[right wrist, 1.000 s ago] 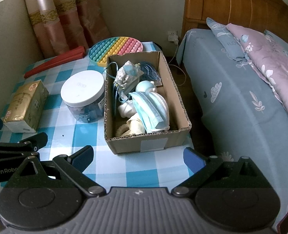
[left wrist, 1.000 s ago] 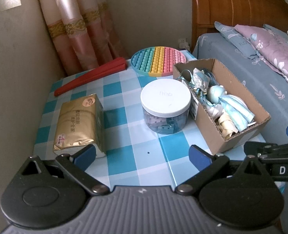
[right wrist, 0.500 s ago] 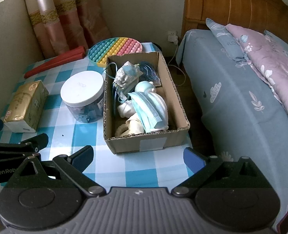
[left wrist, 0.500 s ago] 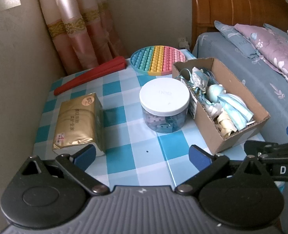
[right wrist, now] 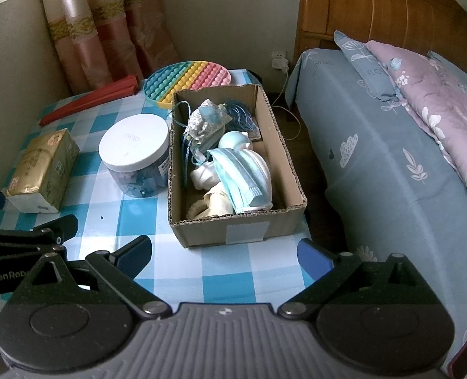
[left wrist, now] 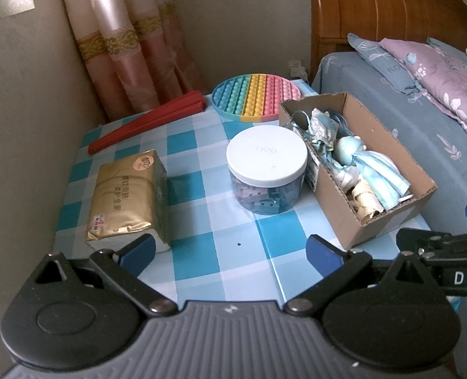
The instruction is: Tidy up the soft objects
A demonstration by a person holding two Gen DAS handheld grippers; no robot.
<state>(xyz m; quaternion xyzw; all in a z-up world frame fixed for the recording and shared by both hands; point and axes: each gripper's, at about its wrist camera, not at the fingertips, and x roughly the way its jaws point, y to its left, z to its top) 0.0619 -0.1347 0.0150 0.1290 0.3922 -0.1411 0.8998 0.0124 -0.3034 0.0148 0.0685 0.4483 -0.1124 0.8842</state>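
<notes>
A cardboard box (right wrist: 284, 164) (left wrist: 388, 145) sits on the blue checked table, packed with soft things: a blue face mask (right wrist: 243, 173) (left wrist: 379, 170), a pale blue round toy (right wrist: 233, 140), a white soft piece (right wrist: 203, 175), a patterned pouch with blue cords (right wrist: 206, 120). My right gripper (right wrist: 224, 254) hovers open just in front of the box's near end, holding nothing. My left gripper (left wrist: 230, 252) is open and empty over the table's front edge, near a gold tissue pack (left wrist: 126, 195) (right wrist: 40, 167).
A white-lidded clear jar (left wrist: 266, 158) (right wrist: 134, 145) stands left of the box. Behind it lie a rainbow pop mat (left wrist: 255, 96) (right wrist: 186, 77) and a red folded fan (left wrist: 148, 121). Curtains and a wall close off the left; a bed (right wrist: 391, 145) borders the right.
Both views have drawn back and up very slightly from the table. Nothing on the table has moved and both grippers stay open.
</notes>
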